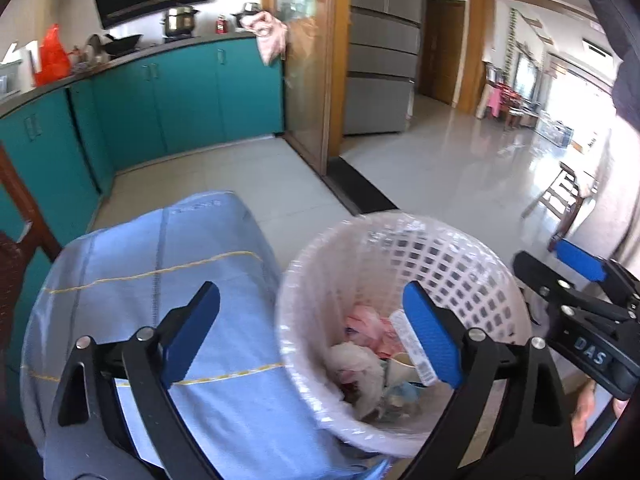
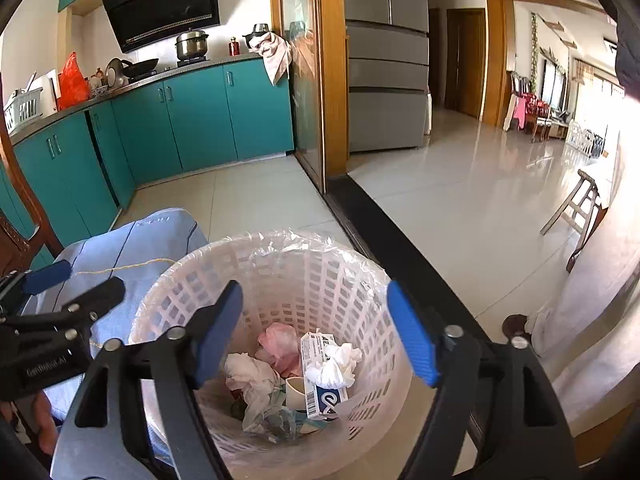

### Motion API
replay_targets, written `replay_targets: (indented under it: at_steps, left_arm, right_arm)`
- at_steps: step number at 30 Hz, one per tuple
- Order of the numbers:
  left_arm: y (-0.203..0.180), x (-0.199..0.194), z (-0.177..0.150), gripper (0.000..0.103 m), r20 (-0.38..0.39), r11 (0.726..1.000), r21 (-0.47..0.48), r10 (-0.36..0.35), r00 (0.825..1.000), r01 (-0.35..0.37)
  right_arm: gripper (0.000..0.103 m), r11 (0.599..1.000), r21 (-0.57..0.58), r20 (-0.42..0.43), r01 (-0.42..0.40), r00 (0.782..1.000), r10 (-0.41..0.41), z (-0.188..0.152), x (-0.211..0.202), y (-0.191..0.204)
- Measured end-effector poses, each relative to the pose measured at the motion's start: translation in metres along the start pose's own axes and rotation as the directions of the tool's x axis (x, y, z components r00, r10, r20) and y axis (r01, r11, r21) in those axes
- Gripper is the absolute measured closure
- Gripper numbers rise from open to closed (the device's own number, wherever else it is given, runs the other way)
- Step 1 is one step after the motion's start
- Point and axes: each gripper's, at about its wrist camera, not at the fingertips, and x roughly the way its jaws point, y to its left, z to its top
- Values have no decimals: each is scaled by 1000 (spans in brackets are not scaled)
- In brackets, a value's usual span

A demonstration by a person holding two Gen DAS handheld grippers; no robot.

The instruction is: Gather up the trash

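While both grippers hang over the lined basket (image 2: 276, 280), nothing sits between their jaws: the left gripper (image 1: 316, 336) gapes wide, the right gripper (image 2: 316, 332) moderately; the trash (image 2: 296, 376) lies at the basket's bottom, apparently already dropped in.

Teal kitchen cabinets (image 2: 200, 120), steel fridge (image 2: 386, 56), glossy pale tile floor (image 2: 460, 200), bright daylight.

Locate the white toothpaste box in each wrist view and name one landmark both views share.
Left wrist: toothpaste box lies in the waste basket, partly behind a blue finger.
Right wrist: box lies centre-bottom in the basket, under a white tissue.
Shared landmark: fridge.
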Motion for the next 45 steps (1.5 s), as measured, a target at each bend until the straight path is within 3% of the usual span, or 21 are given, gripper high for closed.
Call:
replay_targets:
  at_steps: [5,8,12,18,24,31,45]
  left_arm:
    - [28,-31,-3,3,78,995,-29,100,992,-98]
    - [48,-60,-11,3,129,984,-54,176,976,-170]
    - [73,-97,-23,3,161,971,-108,230,960,-215]
    - [101,-148,-44,3,190,960,-182,249,950,-215]
    - [109,-183,-61,3,223,939,-182,329,917,-293]
    - [109,-210,-69,3,256,941,-162,330,909,-296]
    - [104,-231,-73,3,290,952,-158,299,909,-263]
  right_arm:
    - [12,1000,-12,44,-22,999,22,0,-17,16]
    - [3,999,-29,66,-45,997,47,-3,-29,32]
    - [3,995,-54,97,-87,991,92,-12,-49,59]
    - [3,982,-142,129,-125,981,143,-25,-78,102]
    - [3,974,-199,178,-104,974,141,-34,-107,128]
    - [3,978,-196,219,-78,968,121,-37,-128,131]
    - [3,981,-192,265,-41,960,92,-43,-150,130]
